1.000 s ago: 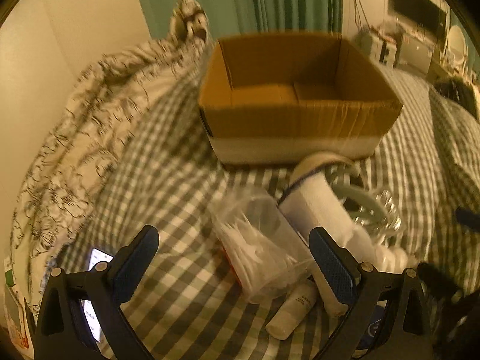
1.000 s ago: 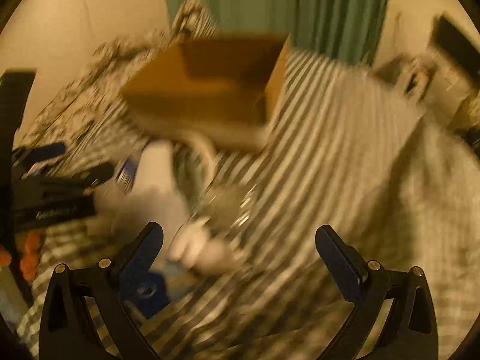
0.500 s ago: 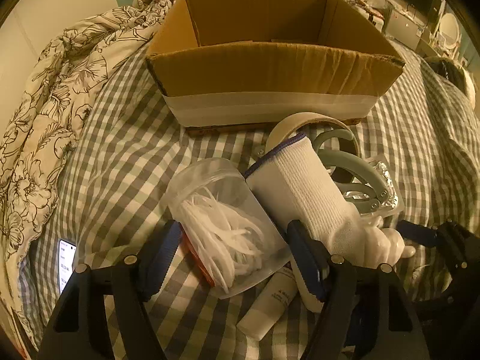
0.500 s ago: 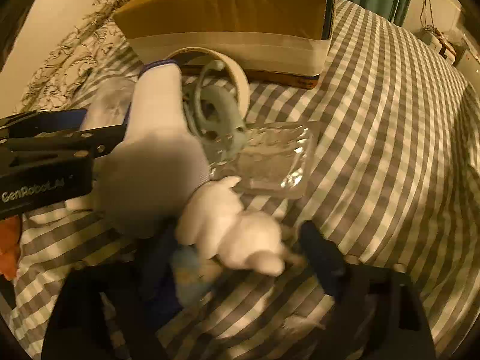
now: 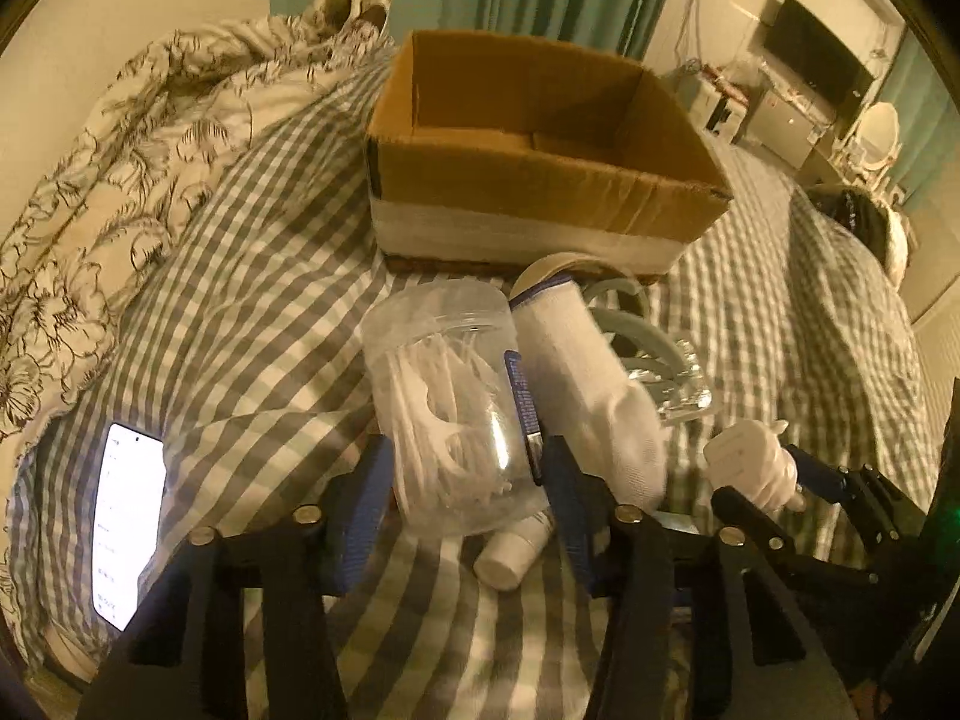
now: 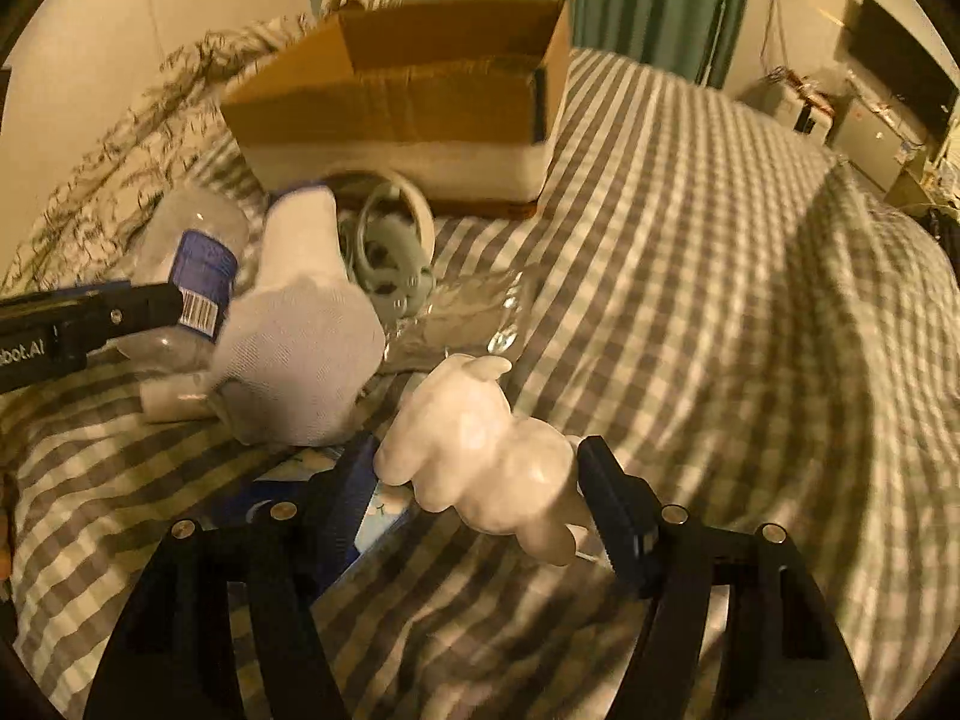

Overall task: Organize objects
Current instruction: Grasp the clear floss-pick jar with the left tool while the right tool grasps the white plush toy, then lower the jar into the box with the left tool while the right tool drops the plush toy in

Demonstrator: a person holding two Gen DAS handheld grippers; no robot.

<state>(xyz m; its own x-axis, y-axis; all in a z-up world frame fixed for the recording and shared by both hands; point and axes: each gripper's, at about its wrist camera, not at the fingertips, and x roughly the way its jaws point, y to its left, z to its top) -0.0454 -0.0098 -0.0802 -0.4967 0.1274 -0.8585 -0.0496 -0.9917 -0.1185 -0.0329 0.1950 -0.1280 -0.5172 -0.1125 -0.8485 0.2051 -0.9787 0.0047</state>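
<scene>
A bed covered in a grey-and-white checked blanket (image 6: 690,276) fills both views, under dim yellow light. An open cardboard box (image 5: 540,162) sits in the upper centre of the frame, and what shows of its inside looks empty, so the sorting seems barely begun. In the lower centre of the left wrist view, the left tool (image 5: 468,480) has its blue pads pressed against both sides of a clear plastic jar (image 5: 450,408) filled with white floss picks; the jar looks gripped, tilted toward the box. In the lower centre of the right wrist view, the right tool (image 6: 480,492) is clamped around a small white figurine (image 6: 480,450), which appears raised off the blanket. Between the tools and the box lies a loose pile yet to be put away: a white sock (image 6: 300,348), a pale blue ring-shaped item (image 6: 390,252), a roll of tape (image 5: 552,267), a crinkled clear wrapper (image 6: 474,318), a small white tube (image 5: 516,552), and a flat blue packet (image 6: 288,492). A lit phone (image 5: 129,516) rests at the lower left of the left wrist view.
</scene>
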